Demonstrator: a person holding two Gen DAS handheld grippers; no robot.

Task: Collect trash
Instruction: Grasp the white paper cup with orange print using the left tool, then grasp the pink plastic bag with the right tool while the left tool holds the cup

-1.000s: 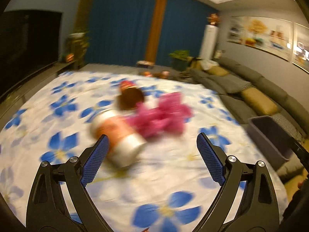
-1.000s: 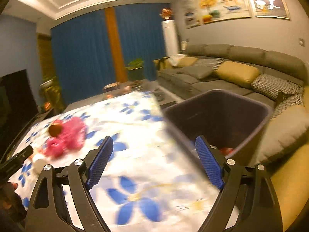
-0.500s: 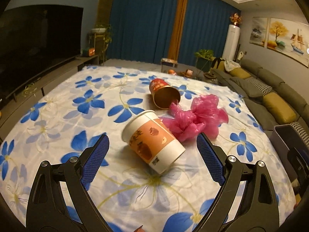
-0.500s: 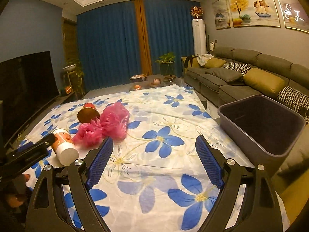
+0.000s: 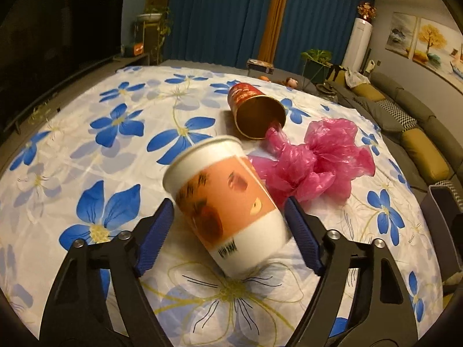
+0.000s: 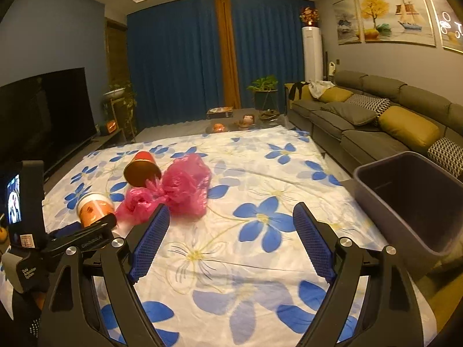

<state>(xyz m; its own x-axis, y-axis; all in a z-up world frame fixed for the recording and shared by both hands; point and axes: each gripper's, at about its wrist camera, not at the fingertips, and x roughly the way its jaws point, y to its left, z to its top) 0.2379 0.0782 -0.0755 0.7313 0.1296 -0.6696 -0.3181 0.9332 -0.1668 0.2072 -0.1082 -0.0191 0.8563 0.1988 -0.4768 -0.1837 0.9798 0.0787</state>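
A white paper cup with an orange label [image 5: 220, 179] lies on its side on the flowered sheet [image 5: 115, 121]. My left gripper [image 5: 228, 205] straddles it and its jaws are closing; the cup sits between the blue pads [image 5: 156, 231], with a narrow gap still showing at the left pad. Beyond the cup lie a red can with its open mouth towards me [image 5: 257, 112] and a crumpled pink plastic bag [image 5: 315, 164]. My right gripper [image 6: 231, 208] hangs open over the sheet with nothing between its fingers, right of the bag [image 6: 179, 188] and left of the grey bin [image 6: 405, 202].
The grey bin stands at the sheet's right edge, in front of a long sofa [image 6: 376, 115]. A dark television [image 6: 43, 115] lines the left side. Beyond the sheet's far edge are a low table [image 6: 231, 118] with small items and a potted plant.
My left gripper moved forward and down onto the paper cup, and its jaws narrowed around it. The right wrist view swung left, away from the bin, towards the middle of the sheet.
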